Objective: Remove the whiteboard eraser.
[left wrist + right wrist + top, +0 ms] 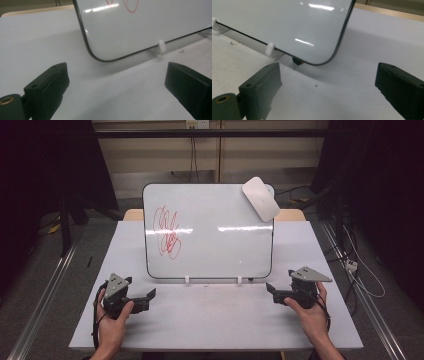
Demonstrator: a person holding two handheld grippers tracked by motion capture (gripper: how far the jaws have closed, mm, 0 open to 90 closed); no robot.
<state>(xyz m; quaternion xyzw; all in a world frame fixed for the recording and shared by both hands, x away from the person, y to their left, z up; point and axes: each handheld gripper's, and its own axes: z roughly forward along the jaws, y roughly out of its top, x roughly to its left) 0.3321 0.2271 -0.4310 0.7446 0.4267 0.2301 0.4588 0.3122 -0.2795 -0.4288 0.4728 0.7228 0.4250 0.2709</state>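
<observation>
White table fills the foreground, bare between the hands. At left, the left gripper rests low with jaws spread wide, holding nothing. Mid-table stands the whiteboard, propped on small clips, its long axis running left to right and its face toward the person; red scribble marks its left part, an eraser clings at its top right corner. At right, the right gripper also gapes empty

The whiteboard stands tilted back on two white clips at mid-table, dark-rimmed, with rounded corners. Red scribble marks its left half. A white eraser sits on its upper right corner.
</observation>
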